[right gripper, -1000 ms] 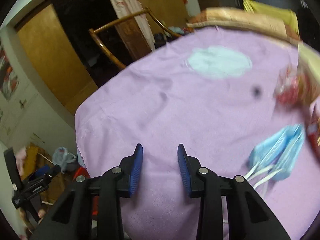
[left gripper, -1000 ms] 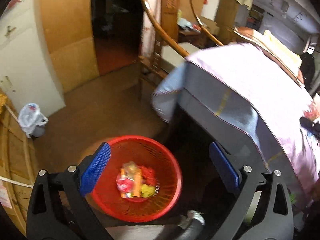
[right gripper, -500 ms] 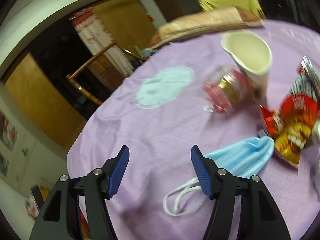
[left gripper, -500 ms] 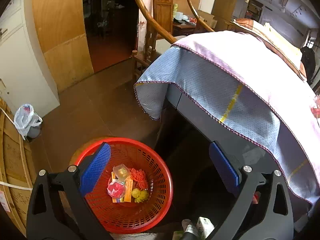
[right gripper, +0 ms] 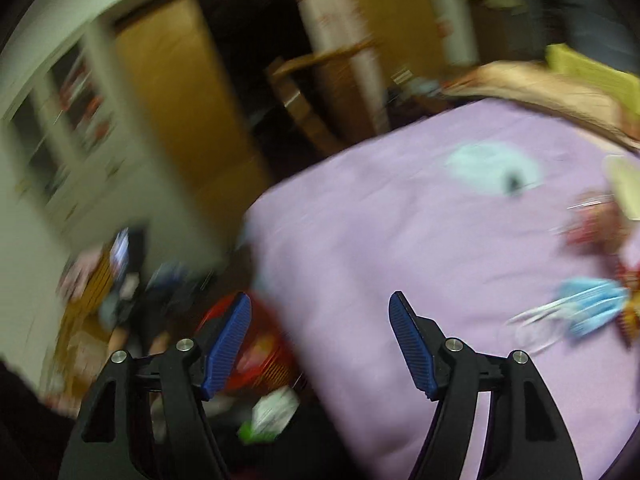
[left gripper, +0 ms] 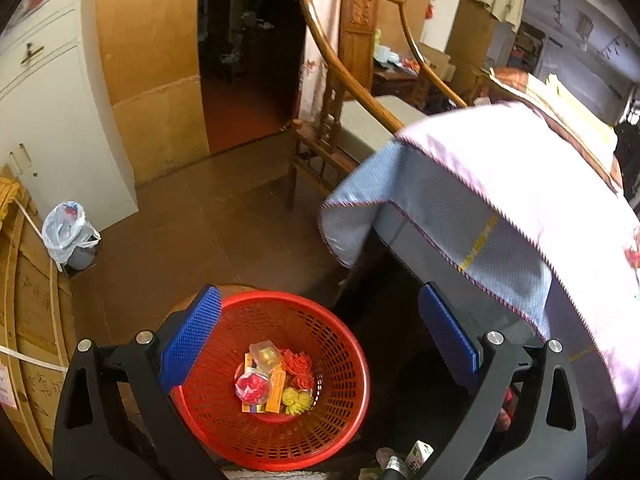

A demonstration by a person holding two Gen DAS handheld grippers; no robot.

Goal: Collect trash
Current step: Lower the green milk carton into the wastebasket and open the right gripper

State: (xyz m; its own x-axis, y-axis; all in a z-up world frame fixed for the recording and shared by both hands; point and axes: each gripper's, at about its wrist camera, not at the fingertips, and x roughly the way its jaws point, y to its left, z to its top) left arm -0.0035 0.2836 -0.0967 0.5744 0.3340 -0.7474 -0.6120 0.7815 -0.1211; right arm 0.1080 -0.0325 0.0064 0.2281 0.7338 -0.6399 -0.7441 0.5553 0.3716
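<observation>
**Both grippers spread and empty, between floor basket and table edge**

The left gripper (left gripper: 320, 328), its blue-padded jaws spread wide with nothing between them, hangs above the round red plastic lattice basket (left gripper: 340, 392) standing on the brown floor (left gripper: 192, 236). Collected trash (left gripper: 276, 380) lies in the basket's bottom: a clear cup, a pink-red lidded tub, orange and yellow wrappers. The basket's far rim sits just beside the dark space under the table; open floor stretches from there to the doorway and the white cabinet (left gripper: 52, 120). The lilac tablecloth (left gripper: 520, 184) overhangs the table edge, one corner drooping near the wooden armchair (left gripper: 332, 120).

The right gripper (right gripper: 320, 336) has just been opening; its jaws stand apart and empty, straddling the near-left edge of the cloth, left finger off the table, right finger over it. This view is motion-blurred. Well to the right on the cloth lies a pale blue face mask with white ear loops (right gripper: 588, 312), touching or overlapping what seems to be a red-and-yellow snack wrapper (right gripper: 628, 308). The cloth between gripper and mask is bare.
</observation>
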